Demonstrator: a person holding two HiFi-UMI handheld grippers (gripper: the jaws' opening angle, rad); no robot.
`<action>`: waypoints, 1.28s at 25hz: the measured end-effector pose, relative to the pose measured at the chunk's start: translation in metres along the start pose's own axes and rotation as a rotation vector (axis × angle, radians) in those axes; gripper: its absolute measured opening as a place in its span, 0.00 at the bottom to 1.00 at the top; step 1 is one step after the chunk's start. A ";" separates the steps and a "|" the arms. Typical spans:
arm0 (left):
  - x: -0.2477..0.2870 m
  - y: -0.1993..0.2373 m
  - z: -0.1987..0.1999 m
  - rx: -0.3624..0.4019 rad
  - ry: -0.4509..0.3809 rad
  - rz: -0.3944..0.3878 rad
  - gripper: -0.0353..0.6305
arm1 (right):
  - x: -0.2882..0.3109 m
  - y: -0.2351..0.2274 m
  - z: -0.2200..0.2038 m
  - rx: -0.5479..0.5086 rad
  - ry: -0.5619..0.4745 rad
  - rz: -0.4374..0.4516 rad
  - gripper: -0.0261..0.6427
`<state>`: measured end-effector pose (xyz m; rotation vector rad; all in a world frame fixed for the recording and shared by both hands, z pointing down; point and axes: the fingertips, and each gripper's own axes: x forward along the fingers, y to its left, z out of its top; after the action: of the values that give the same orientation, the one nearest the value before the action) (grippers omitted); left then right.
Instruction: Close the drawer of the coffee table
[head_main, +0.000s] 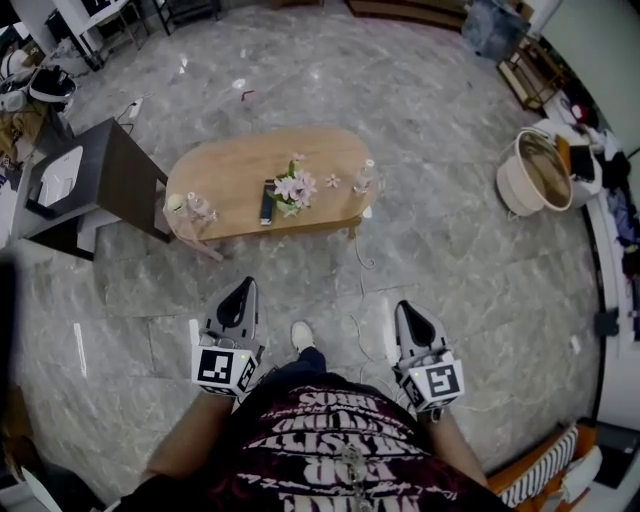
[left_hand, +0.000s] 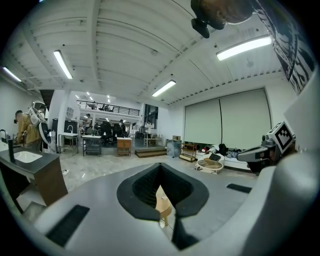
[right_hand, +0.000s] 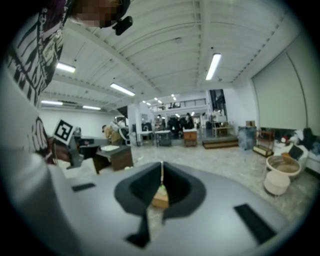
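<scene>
The oval wooden coffee table (head_main: 240, 172) stands on the grey marble floor ahead of me, bearing pink flowers (head_main: 295, 187), a dark remote (head_main: 267, 201) and a clear bottle (head_main: 364, 177). At its front left corner a tan part (head_main: 188, 226) juts out; I cannot tell whether that is the drawer. My left gripper (head_main: 244, 289) and right gripper (head_main: 406, 309) are shut and empty, pointing at the table from well short of it. A sliver of the table (left_hand: 163, 203) shows past the left gripper (left_hand: 159, 168), and a piece of the table (right_hand: 160, 199) past the right gripper (right_hand: 161, 165).
A dark cabinet with a white basin (head_main: 88, 180) stands left of the table. A round cream basket (head_main: 538, 170) sits at the right by cluttered shelves. A thin cable (head_main: 362, 250) trails over the floor from the table. My shoe (head_main: 302, 335) shows between the grippers.
</scene>
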<state>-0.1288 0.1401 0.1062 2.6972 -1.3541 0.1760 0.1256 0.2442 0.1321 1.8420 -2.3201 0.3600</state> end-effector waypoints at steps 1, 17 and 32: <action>0.002 0.010 0.003 -0.007 -0.007 0.010 0.09 | 0.008 0.001 0.007 -0.014 -0.009 0.002 0.09; 0.008 0.107 -0.020 -0.090 0.010 0.116 0.09 | 0.091 0.016 0.044 -0.093 0.028 0.036 0.09; 0.048 0.128 -0.042 -0.105 0.114 0.150 0.09 | 0.150 -0.023 0.025 -0.019 0.074 0.075 0.09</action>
<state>-0.2054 0.0334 0.1620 2.4609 -1.4875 0.2601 0.1136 0.0918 0.1505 1.7072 -2.3393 0.4068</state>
